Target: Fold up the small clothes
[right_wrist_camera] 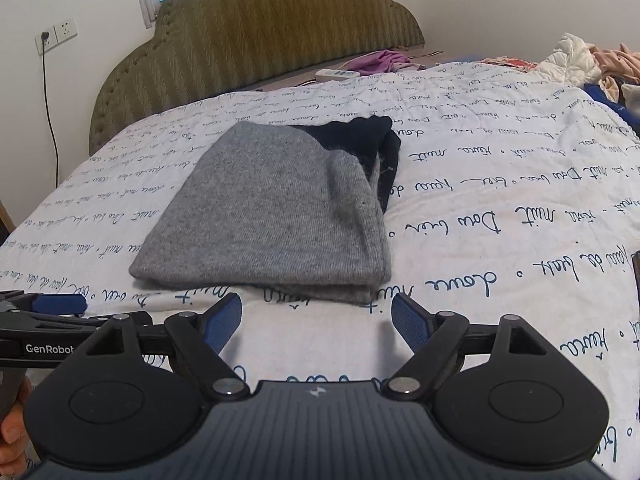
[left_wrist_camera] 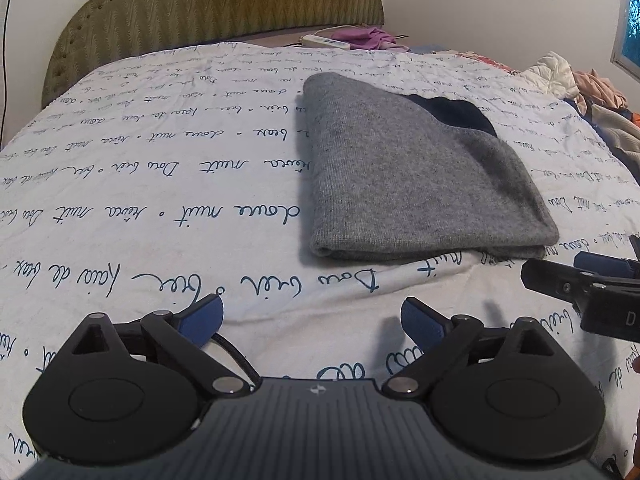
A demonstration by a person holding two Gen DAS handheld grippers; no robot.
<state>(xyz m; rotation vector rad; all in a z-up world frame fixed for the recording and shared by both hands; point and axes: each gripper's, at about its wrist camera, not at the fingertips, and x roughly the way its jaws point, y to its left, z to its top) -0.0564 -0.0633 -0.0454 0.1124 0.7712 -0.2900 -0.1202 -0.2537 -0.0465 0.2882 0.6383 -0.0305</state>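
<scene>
A grey knit garment [left_wrist_camera: 412, 176] with a dark navy part [left_wrist_camera: 456, 114] lies folded flat on the bed; it also shows in the right wrist view [right_wrist_camera: 276, 212]. My left gripper [left_wrist_camera: 312, 316] is open and empty, held just short of the garment's near folded edge, a little to its left. My right gripper [right_wrist_camera: 316, 320] is open and empty, just short of the garment's near right corner. The right gripper also shows at the right edge of the left wrist view [left_wrist_camera: 580, 284]. The left gripper shows at the left edge of the right wrist view [right_wrist_camera: 48, 312].
The bed has a white cover with blue script [left_wrist_camera: 160, 208] and an olive padded headboard [left_wrist_camera: 224, 4]. A pile of other clothes [left_wrist_camera: 580, 88] lies at the far right. A purple cloth [left_wrist_camera: 368, 38] and a white power strip [left_wrist_camera: 326, 42] lie near the headboard.
</scene>
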